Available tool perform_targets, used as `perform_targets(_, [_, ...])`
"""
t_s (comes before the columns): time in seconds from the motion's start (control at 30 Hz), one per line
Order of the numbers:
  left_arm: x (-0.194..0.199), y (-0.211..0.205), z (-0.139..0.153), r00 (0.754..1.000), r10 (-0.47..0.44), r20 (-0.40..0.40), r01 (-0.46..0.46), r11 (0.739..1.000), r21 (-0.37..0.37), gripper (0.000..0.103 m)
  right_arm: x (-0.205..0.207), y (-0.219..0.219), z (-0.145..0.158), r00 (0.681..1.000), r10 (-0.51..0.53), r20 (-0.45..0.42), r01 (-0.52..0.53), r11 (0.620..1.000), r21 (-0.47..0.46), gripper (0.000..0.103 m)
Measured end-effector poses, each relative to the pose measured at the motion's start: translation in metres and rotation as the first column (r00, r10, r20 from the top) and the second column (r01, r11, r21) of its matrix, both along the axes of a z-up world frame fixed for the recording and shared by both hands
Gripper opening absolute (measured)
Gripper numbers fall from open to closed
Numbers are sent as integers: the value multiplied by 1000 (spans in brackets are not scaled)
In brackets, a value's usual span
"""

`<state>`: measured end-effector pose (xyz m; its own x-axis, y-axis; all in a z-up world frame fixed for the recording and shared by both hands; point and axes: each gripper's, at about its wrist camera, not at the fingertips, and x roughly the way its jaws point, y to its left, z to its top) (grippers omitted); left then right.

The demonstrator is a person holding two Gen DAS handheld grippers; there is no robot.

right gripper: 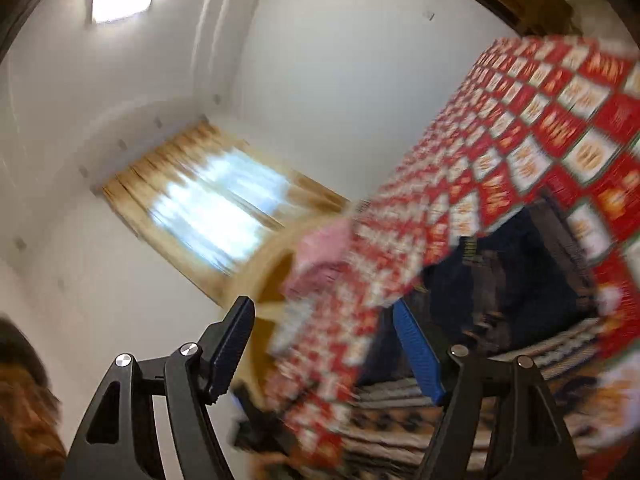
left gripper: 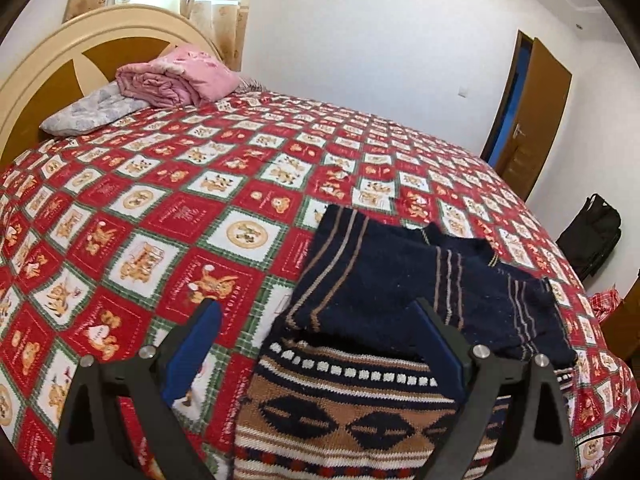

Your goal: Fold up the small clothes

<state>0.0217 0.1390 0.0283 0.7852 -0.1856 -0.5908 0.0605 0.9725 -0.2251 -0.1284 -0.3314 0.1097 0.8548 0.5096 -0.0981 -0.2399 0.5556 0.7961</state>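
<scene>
One bed (left gripper: 168,208), large, under a red-and-white checked bedspread printed with bears; cream and brown curved headboard (left gripper: 60,64) at the far end.
One patterned knit sweater (left gripper: 360,408), navy, tan and white with diamond bands, lying on the bedspread at the near edge; navy striped upper part (left gripper: 400,272) folded over onto the body, sleeve trailing toward the right.
One pink quilt (left gripper: 176,80), rolled, by the headboard, resting on a grey floral pillow (left gripper: 84,114).
One brown door (left gripper: 528,108), ajar, in the white wall.
One black bag (left gripper: 592,232) against that wall.
One left gripper (left gripper: 316,312), spread wide above the sweater's left edge, nothing pinched.
One right gripper (right gripper: 324,320), tilted and blurred, jaws apart, nothing between them; curtained window (right gripper: 212,208) beyond.
</scene>
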Motion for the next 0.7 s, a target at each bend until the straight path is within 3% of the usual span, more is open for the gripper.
perform_targets(0.1, [-9,6,2,999,-37,2,37,999,9,96,-31,-10,16,991,-88,-101,69,982,-175,73])
perform_targets(0.2, [-16,10,5,999,-37,11,37,998,41,96,-70,-24,29,956,-213,-203,138,934,-331,73])
perform_targets(0.33, [-27,11,13,997,-73,27,70,995,74,96,-129,-46,39,858,-423,-291,216,812,-543,73])
perform_targets(0.4, [-33,9,19,995,-89,36,85,992,96,97,-153,-54,42,798,-502,-333,217,756,-618,73])
perform_targets(0.47, [-40,7,25,992,-113,48,106,988,115,97,-174,-60,35,758,-537,-371,183,720,-669,73])
perform_targets(0.53, [-47,5,32,987,-156,47,149,981,123,98,-187,-54,26,777,-500,-383,135,726,-674,73])
perform_targets(0.6, [-52,5,37,980,-193,50,185,974,130,98,-188,-39,6,844,-367,-390,72,800,-596,73])
perform_targets(0.7, [-63,4,45,966,-252,52,240,957,162,98,-165,-18,-37,864,-210,-457,-48,870,-490,73])
